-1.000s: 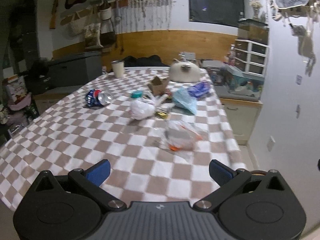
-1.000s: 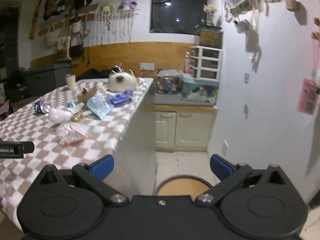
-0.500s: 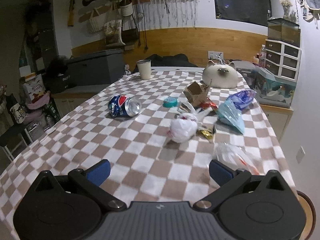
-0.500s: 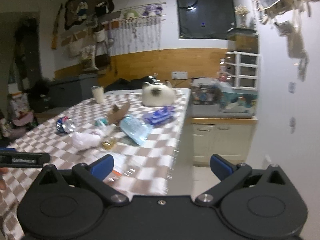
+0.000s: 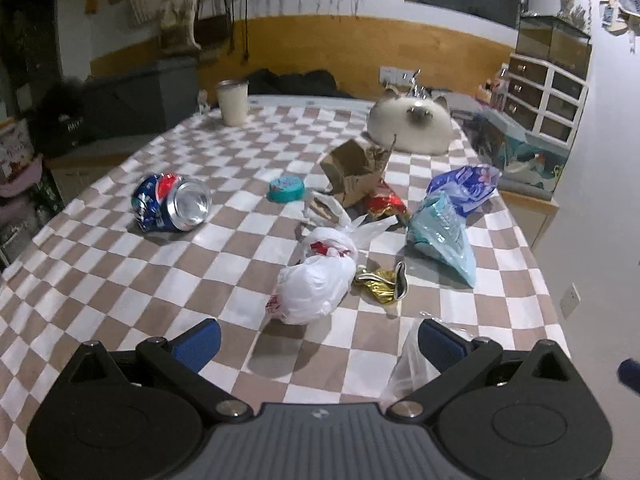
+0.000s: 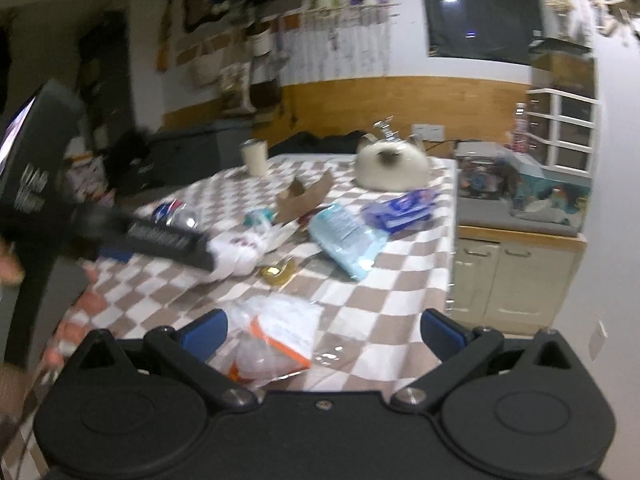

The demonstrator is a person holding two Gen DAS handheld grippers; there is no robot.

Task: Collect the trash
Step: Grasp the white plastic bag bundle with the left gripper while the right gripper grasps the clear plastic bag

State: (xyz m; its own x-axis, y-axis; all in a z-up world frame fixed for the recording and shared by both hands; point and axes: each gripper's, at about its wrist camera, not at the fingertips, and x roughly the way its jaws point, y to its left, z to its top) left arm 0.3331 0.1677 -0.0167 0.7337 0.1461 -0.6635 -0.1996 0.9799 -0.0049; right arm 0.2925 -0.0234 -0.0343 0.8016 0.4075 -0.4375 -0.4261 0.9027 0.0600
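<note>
One crushed can (image 5: 172, 208), two white bags (image 5: 316, 280), both tongs (image 5: 318, 338) agape

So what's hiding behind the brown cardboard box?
Behind the cardboard box sits a cream cat-shaped thing on the checkered cloth. A red wrapper pokes out from beside the box. The box covers the cat's lower front and part of the wrapper, so those stay unseen.

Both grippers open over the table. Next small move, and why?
Probably ease the left gripper forward and down onto the white plastic bag. Its jaws are open, nothing is between them, and the bag lies just ahead, nearly centred. The right gripper already hovers over the clear bag.
</note>
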